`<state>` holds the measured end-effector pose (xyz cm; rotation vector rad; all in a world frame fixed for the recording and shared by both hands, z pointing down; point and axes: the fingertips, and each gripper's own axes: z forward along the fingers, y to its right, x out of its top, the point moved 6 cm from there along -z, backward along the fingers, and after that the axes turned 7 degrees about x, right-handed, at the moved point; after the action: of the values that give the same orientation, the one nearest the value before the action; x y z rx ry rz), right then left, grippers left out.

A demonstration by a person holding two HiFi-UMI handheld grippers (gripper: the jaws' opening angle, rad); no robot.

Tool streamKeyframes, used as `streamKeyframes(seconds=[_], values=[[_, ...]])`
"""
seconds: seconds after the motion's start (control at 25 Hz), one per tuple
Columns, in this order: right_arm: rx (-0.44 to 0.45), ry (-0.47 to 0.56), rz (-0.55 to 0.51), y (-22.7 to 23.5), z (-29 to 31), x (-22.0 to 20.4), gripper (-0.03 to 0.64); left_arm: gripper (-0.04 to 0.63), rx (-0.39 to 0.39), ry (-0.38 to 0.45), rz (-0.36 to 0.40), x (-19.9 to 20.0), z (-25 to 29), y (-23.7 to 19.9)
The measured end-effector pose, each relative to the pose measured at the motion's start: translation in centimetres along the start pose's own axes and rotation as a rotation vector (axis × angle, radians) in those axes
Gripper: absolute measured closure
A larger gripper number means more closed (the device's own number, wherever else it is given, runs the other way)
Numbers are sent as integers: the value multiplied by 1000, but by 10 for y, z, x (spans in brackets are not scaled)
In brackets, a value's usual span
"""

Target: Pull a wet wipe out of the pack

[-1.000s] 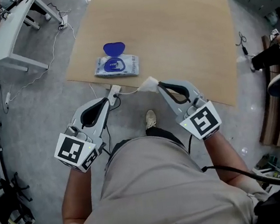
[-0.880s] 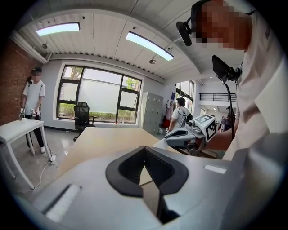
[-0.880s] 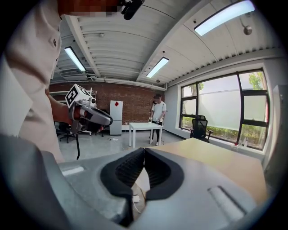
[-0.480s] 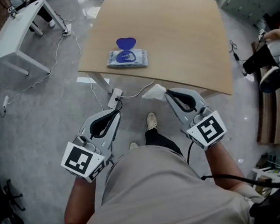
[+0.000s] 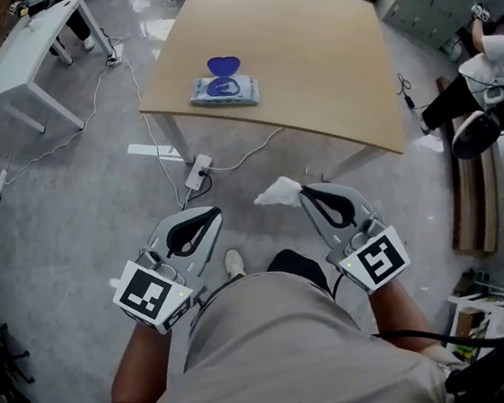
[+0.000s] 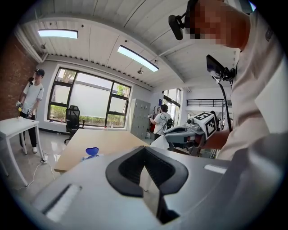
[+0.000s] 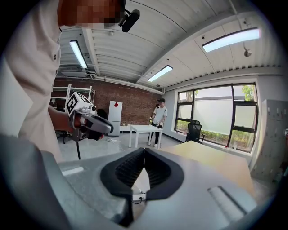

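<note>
Stepping back, we now stand well clear of the surface and its pack. Our right gripper has its fingers pinching the freed wet wipe; the left gripper has its fingers pressed together, empty. We judge the pull done.

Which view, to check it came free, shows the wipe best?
Head view: the wet wipe sticks out from the right gripper's shut tip. Left gripper view shows a white bit; right gripper view, hardly anything.
</note>
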<state>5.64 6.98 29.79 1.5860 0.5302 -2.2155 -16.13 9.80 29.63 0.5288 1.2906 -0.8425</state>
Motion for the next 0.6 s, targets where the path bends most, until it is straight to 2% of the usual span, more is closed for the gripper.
streamKeyframes(seconds=[0.32,0.6], values=[[41,47,-11,-20,-79,1,612,589,50,19,16,19,-10,88],[78,63,13,-32,-171,-38,612,589,56,18,31,20,-2,199]])
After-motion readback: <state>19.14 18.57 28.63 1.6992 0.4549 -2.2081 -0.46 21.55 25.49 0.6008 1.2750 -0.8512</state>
